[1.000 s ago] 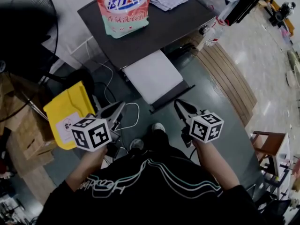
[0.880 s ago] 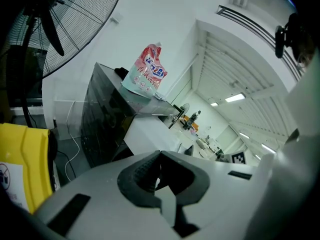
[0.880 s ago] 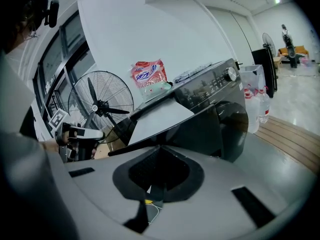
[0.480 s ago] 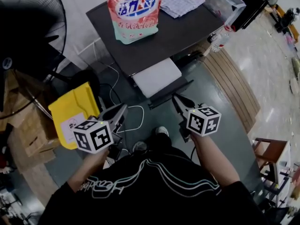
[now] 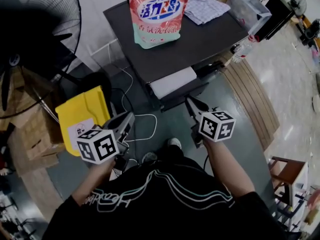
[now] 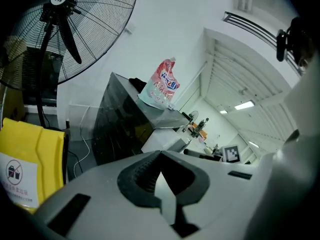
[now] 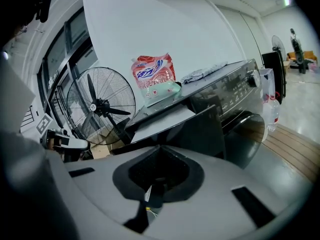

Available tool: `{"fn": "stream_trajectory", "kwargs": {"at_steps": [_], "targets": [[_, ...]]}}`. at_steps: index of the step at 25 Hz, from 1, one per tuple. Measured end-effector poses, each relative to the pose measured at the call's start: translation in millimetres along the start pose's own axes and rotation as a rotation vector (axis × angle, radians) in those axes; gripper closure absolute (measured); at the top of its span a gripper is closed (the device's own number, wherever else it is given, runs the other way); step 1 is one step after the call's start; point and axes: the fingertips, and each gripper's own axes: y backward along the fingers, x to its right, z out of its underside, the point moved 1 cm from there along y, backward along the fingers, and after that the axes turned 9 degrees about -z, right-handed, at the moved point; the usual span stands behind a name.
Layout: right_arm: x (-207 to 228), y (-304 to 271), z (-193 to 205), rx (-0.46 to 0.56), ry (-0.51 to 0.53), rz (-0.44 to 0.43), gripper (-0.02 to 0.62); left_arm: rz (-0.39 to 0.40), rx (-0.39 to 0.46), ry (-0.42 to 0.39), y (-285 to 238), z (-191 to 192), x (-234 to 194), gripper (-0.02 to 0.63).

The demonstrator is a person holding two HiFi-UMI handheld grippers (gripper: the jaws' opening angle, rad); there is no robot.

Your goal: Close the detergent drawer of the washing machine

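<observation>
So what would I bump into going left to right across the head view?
Fan → yellow object → detergent pouch → right gripper → wooden platform.

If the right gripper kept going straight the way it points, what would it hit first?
Probably the detergent drawer, its dark front sticking out of the washing machine ahead of the right gripper; depth is unclear.

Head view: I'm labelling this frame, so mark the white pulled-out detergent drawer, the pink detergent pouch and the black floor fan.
White pulled-out detergent drawer [image 5: 172,82], head view, its top face.
Pink detergent pouch [image 5: 158,14], head view, printed front.
Black floor fan [image 5: 50,14], head view, wire grille.
</observation>
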Motion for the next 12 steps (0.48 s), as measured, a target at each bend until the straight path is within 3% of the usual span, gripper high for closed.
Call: {"fn": "stream_trajectory", "kwargs": {"at_steps": [12], "targets": [[1, -32, -18, -0.044, 0.034, -0.040, 0.569, -0.068, 0.038, 0.049, -3, -19, -21, 0.581]]}}
